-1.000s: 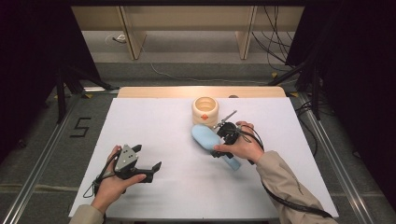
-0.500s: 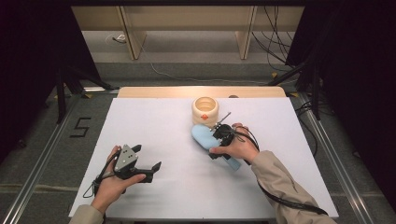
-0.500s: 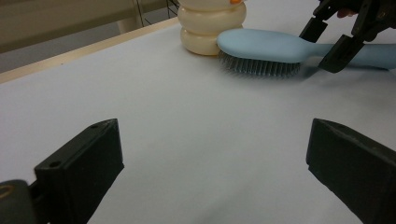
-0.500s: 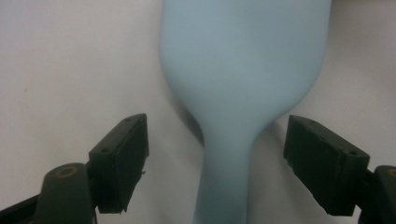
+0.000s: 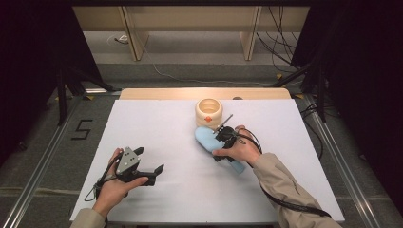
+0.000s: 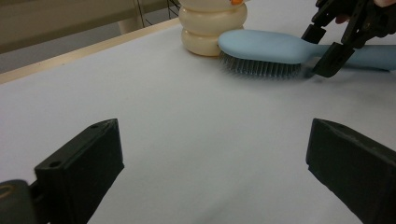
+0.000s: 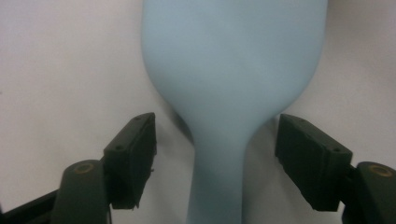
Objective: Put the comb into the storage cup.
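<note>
The light blue hairbrush [image 5: 216,145] lies bristles-down on the white table [image 5: 180,190], a little right of the middle and toward the far edge, its broad head just beside the cream ringed container [image 5: 208,112] and its handle running back toward the near right corner. The right gripper [image 5: 223,137] is over the neck of the brush, where the head narrows into the handle; in the right gripper view the jaws stand spread, one on each side of that neck [image 7: 219,154], with a gap of table showing between each pad and the brush, so nothing is pinched yet. Compared with a second ago, the right hand [image 5: 240,149] has drawn slightly nearer the brush and lower over it, while the brush itself and the container have not shifted. The left gripper [image 5: 151,172] rests in the left hand [image 5: 116,183] near the near left part of the table, well apart from the brush, in the same spot as before; its jaws are spread wide, with bare table between them in the left gripper view, which looks across at the brush [image 6: 261,46] and the container [image 6: 212,25].
</note>
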Action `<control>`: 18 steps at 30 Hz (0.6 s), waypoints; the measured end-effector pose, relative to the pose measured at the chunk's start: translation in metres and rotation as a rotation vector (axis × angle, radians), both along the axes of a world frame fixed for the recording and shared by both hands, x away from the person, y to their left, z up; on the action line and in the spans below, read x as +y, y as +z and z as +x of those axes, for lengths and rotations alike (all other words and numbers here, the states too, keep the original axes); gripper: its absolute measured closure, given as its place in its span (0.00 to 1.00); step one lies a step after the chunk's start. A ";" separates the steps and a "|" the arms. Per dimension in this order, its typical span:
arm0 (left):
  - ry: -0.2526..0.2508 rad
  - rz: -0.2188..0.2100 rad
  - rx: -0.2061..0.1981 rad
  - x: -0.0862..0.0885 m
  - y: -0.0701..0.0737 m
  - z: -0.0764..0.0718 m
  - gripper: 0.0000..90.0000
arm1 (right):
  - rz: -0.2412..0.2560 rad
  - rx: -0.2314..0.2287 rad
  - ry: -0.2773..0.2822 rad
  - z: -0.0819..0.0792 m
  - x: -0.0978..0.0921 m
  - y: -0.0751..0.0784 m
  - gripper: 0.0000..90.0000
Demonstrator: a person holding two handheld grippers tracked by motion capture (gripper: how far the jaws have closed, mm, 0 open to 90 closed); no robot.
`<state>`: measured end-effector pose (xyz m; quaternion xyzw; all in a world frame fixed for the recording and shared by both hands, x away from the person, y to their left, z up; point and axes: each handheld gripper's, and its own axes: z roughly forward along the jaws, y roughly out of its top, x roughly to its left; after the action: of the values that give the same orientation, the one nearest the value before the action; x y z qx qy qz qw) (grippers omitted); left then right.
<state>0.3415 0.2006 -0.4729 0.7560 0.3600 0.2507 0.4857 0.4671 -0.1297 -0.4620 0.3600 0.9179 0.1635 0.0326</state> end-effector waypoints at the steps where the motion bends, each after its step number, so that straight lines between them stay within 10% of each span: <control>1: -0.001 0.000 0.000 0.000 0.000 0.000 0.04 | -0.006 0.004 -0.003 0.000 0.001 0.000 0.38; 18: 0.001 -0.003 0.000 0.000 0.000 0.000 0.04 | -0.065 -0.016 -0.027 0.001 0.005 0.002 0.58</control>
<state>0.3415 0.2008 -0.4728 0.7551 0.3610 0.2505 0.4866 0.4678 -0.1251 -0.4597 0.3697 0.9176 0.1358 0.0538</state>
